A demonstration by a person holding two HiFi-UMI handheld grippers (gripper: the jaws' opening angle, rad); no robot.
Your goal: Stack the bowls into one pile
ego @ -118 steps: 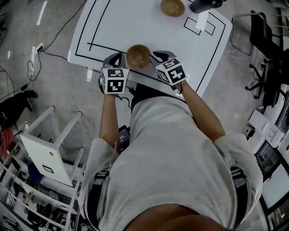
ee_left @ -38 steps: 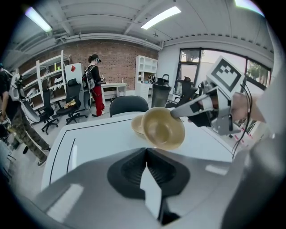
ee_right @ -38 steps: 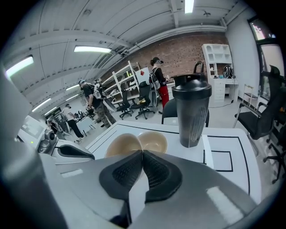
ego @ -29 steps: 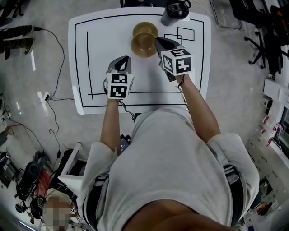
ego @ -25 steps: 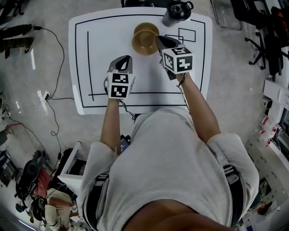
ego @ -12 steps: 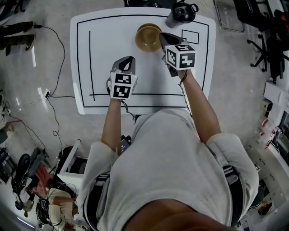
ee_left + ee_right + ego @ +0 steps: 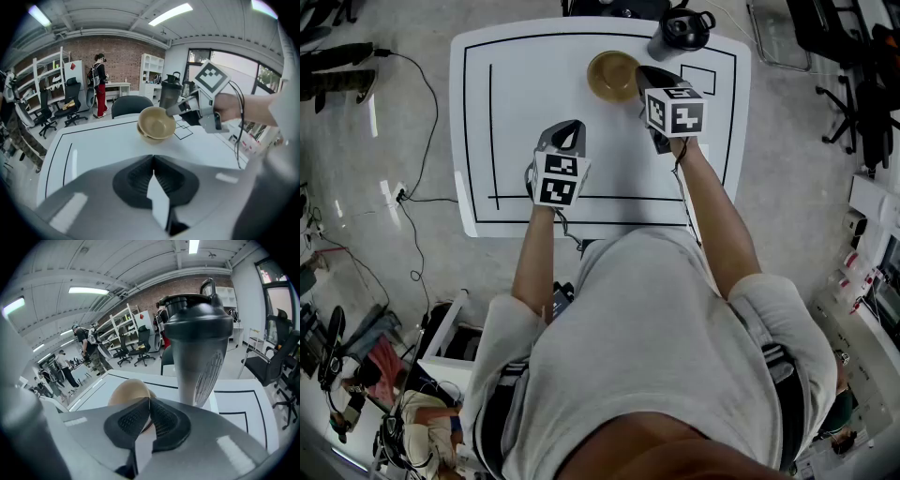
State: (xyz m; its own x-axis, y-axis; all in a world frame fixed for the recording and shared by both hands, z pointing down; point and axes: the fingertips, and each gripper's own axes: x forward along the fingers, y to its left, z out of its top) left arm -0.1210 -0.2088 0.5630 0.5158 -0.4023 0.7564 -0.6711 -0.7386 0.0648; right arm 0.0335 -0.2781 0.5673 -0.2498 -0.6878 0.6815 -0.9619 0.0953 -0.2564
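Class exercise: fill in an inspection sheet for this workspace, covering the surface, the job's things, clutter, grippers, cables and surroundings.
Surface: white table with black marked lines.
Job's things: upper bowl sits tilted in lower bowl.
Clutter: dark shaker bottle beside the bowls.
Grippers: left gripper shut, empty; right gripper shut on the upper bowl's rim.
Cables: floor cable left of the table.
Surroundings: office chairs, shelving, a person standing behind.
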